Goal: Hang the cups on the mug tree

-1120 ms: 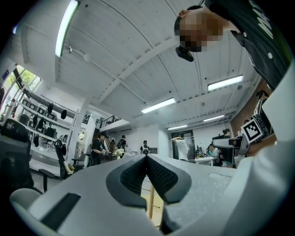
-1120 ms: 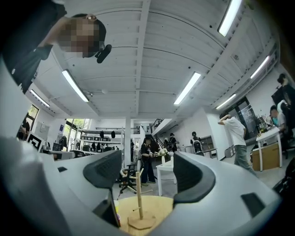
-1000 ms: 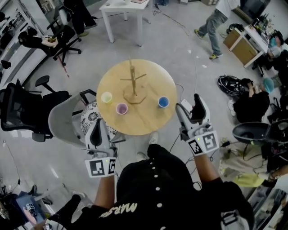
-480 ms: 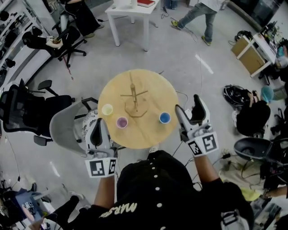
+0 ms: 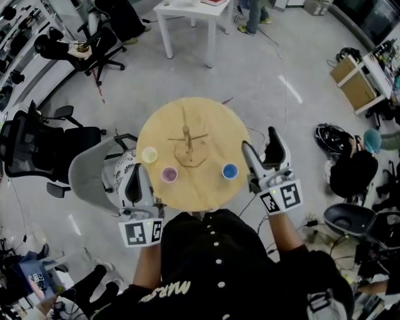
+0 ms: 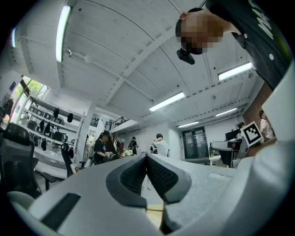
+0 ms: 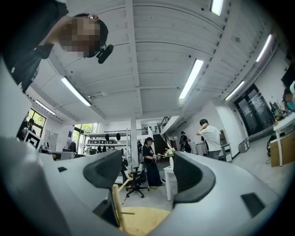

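Observation:
In the head view a wooden mug tree stands upright near the middle of the round wooden table. Three cups stand on the table in front of it: a yellow cup at the left, a pink cup in the middle, a blue cup at the right. My left gripper is held off the table's left front edge, shut, with nothing between its pads. My right gripper is beside the table's right edge, open and empty. In the right gripper view the mug tree shows low between the jaws.
A grey chair stands against the table's left side, with black office chairs further left. A white table is beyond. Bags and a black bin lie on the floor at the right. People stand in the background.
The view has shifted so the table sits lower and closer in the picture. Both grippers stay in the same places beside me, with jaws unchanged. A person at the back has walked left.

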### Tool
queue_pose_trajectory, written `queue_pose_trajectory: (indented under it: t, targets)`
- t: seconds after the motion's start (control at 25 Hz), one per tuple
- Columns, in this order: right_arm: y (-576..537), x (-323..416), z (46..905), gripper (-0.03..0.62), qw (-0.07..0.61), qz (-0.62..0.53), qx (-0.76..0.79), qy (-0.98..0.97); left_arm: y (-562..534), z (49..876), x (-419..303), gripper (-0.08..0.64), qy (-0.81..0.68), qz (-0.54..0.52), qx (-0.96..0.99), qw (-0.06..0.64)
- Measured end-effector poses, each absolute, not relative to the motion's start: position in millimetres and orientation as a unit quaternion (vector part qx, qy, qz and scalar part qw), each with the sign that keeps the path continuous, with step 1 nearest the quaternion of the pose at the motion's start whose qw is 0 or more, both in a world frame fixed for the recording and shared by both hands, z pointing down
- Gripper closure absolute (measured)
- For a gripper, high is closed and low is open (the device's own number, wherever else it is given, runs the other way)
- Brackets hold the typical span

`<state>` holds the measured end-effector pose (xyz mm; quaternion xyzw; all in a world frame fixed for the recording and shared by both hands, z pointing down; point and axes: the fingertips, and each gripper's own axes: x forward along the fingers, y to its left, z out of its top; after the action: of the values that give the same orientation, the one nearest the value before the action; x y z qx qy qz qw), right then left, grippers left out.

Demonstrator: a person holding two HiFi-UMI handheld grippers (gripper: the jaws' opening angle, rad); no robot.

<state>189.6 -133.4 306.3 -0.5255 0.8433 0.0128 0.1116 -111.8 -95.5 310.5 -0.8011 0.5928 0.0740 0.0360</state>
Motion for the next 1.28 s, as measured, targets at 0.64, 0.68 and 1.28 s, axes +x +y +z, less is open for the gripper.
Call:
queue_pose_trajectory:
  t: [0.64, 0.68, 1.28]
  targets:
    - [-142, 170, 398, 0.250, 0.026, -0.038, -0.560, 0.827, -123, 325, -124, 0.566, 0.556, 0.052, -0.829, 0.009]
    - [-140, 172, 416, 0.250, 0.012, -0.047, -0.562, 0.825, -124, 329, -122, 0.566, 0.551, 0.049, -0.833, 0.004]
    - [-88, 170, 683, 0.238, -0.193, -0.176, -0.549, 0.794, -124, 398, -91, 0.566, 0.523, -0.005, -0.851, -0.044]
